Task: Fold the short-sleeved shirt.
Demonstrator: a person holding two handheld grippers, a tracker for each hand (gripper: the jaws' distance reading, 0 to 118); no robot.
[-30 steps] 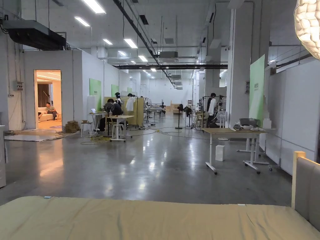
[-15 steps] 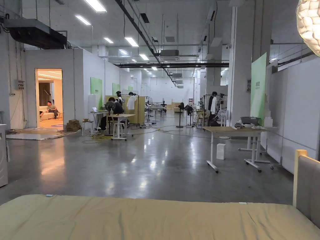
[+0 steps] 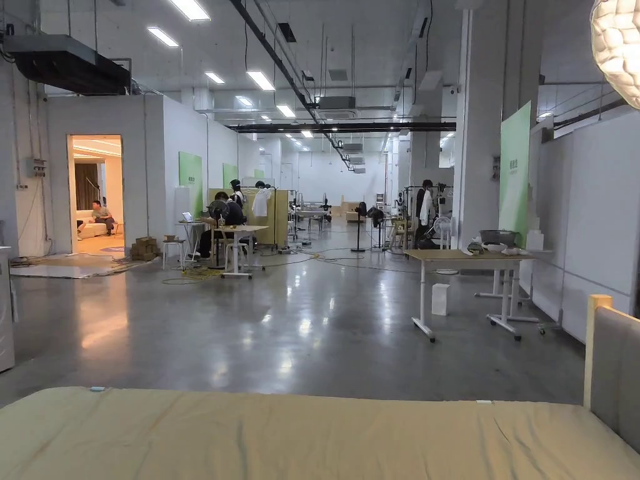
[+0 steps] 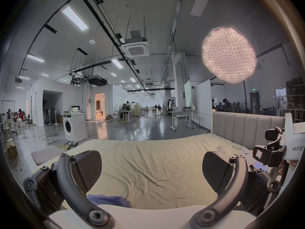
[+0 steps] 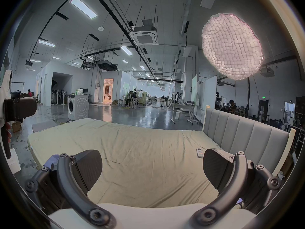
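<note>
bed: beige sheet bare across its middle, far edge meets open grey floor, padded headboard walls the right side | blue shirt: bunched at the near edge, just under the left gripper (jaws wide, holding nothing) | right gripper: jaws spread wide over sheet | remote: by headboard

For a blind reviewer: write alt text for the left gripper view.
The left claw hangs open over a bed with a wrinkled beige sheet, a bit of blue cloth just below it. The right claw shows at the right edge; a washing machine stands beyond.
</note>
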